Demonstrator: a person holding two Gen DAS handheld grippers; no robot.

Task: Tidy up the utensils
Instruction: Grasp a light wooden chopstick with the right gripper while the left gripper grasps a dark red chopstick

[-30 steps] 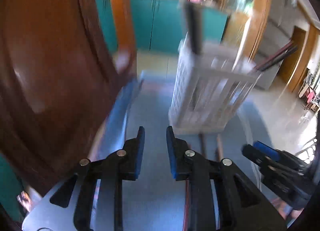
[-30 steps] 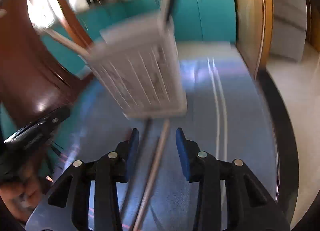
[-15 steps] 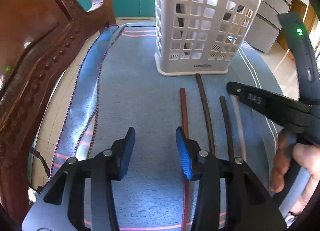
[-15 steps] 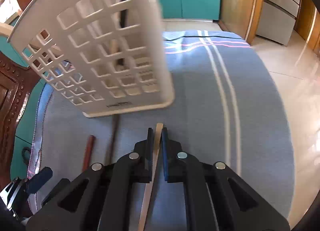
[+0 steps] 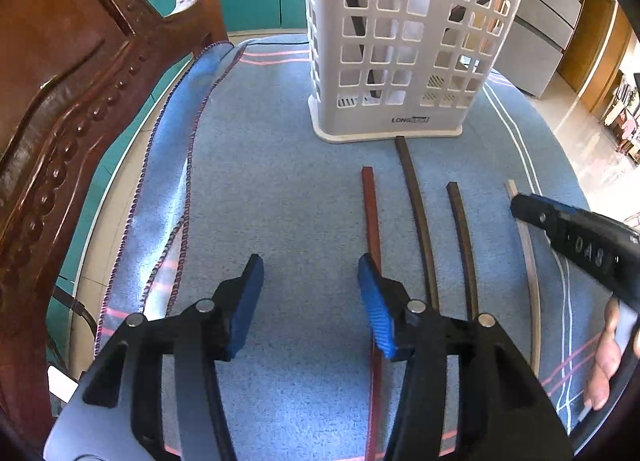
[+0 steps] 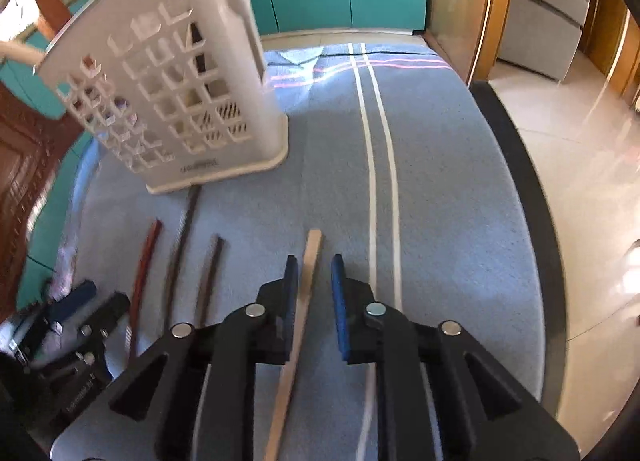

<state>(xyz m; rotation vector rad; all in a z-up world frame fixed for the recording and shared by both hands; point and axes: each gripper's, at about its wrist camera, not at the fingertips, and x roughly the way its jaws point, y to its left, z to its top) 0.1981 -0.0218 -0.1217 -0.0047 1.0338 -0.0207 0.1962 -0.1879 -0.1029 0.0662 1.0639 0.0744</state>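
Blue terry cloth point(image 5: 280, 189), nubbly, with pink and white stripes and a twisted cord hem, covers the round table under both your tools. On it stands a white plastic utensil basket point(image 5: 404, 57), a tall box with rounded corners and a grid of square holes; at least one dark stick leans inside it. Four chopsticks lie side by side in front of the basket, all slim and square in section: a glossy reddish one point(image 5: 372, 217), a long dark brown one point(image 5: 416, 205) whose far end nearly meets the basket's base, a shorter dark brown one point(image 5: 460, 229), and a pale bare-wood one point(image 6: 310, 265) on the right.

Your left gripper point(image 5: 310, 301) has just been widening; its ribbed blue pads stand well apart over bare cloth, gripping nothing, with the reddish chopstick running just beside and under the right-hand finger.

Your right gripper point(image 6: 314, 301) has just eased apart a little. The pale chopstick runs between its pads, with a clear gap on the right side; on the left I cannot tell whether the pad touches it.

A carved, polished dark wooden chair point(image 5: 60, 101) with a beaded edge stands at the table's left.
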